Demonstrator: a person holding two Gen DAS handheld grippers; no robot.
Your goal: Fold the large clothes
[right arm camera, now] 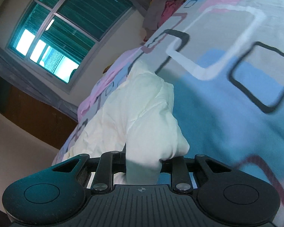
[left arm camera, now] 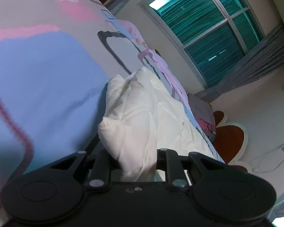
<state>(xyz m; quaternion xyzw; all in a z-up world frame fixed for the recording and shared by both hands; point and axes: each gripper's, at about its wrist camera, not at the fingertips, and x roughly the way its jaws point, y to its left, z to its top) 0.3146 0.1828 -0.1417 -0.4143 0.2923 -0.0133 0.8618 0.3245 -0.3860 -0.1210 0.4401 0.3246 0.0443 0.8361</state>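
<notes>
A large white garment (left arm camera: 138,113) lies crumpled on a bed with a patterned blue, pink and grey sheet (left arm camera: 47,66). My left gripper (left arm camera: 138,162) is shut on a bunched fold of it, and the cloth covers the fingertips. In the right wrist view the same white garment (right arm camera: 142,113) stretches from the sheet (right arm camera: 227,94) down into my right gripper (right arm camera: 143,162), which is shut on another bunched edge. Both held edges are lifted off the bed while the rest trails on the sheet.
A window with green shutters (left arm camera: 208,28) and grey curtains (left arm camera: 255,66) is behind the bed. A pile of grey and pink clothes (left arm camera: 204,113) sits at the bed's far end beside a red flower-shaped cushion (left arm camera: 229,140). Brown wooden furniture (right arm camera: 37,109) stands by the wall.
</notes>
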